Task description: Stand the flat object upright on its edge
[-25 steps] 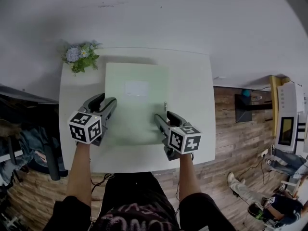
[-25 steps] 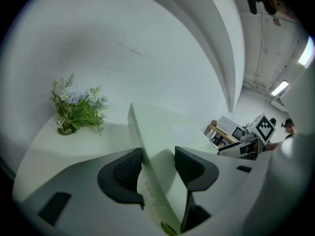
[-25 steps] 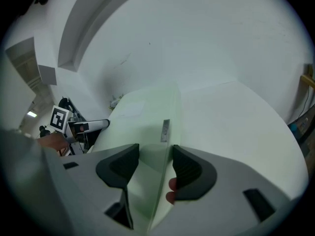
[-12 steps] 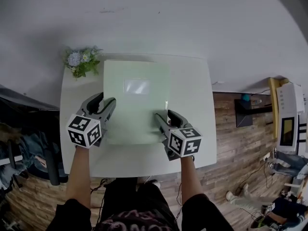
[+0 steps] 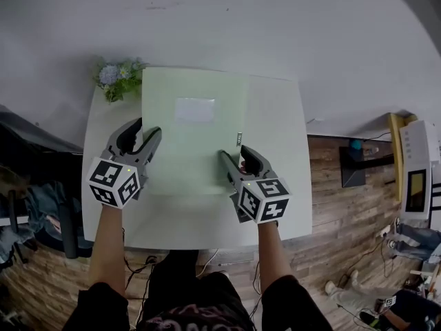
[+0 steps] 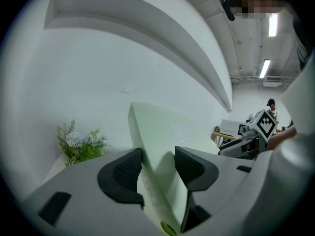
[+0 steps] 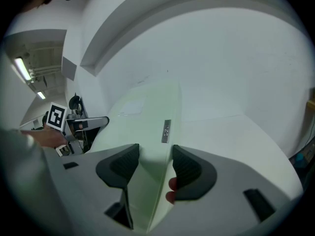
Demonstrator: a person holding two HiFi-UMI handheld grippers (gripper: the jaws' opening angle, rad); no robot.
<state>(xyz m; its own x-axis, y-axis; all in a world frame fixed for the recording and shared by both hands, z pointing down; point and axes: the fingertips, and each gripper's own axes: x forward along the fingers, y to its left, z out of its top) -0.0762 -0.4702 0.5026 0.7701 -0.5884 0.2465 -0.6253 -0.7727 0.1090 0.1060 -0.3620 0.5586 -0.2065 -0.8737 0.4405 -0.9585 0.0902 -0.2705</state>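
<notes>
"Where the left gripper's (image 6: 157,163) fingers (image 6: 123,170) close, what sits between them?"

"The left edge of the pale green flat object (image 5: 193,150), and they grip it firmly. The right gripper's (image 7: 156,167) fingers (image 7: 189,170) clamp its right edge the same way, just short of a small grey strip (image 7: 166,131)."

"And the object itself?"

"It is held between the two over the white table (image 5: 275,192). Its broad face, with a white label (image 5: 194,109), is turned up to the head view. The far edge reaches the table's back by the wall (image 5: 275,19). I cannot tell whether it touches the table. A flower bunch (image 5: 118,78) stands just beside its far left corner."
</notes>
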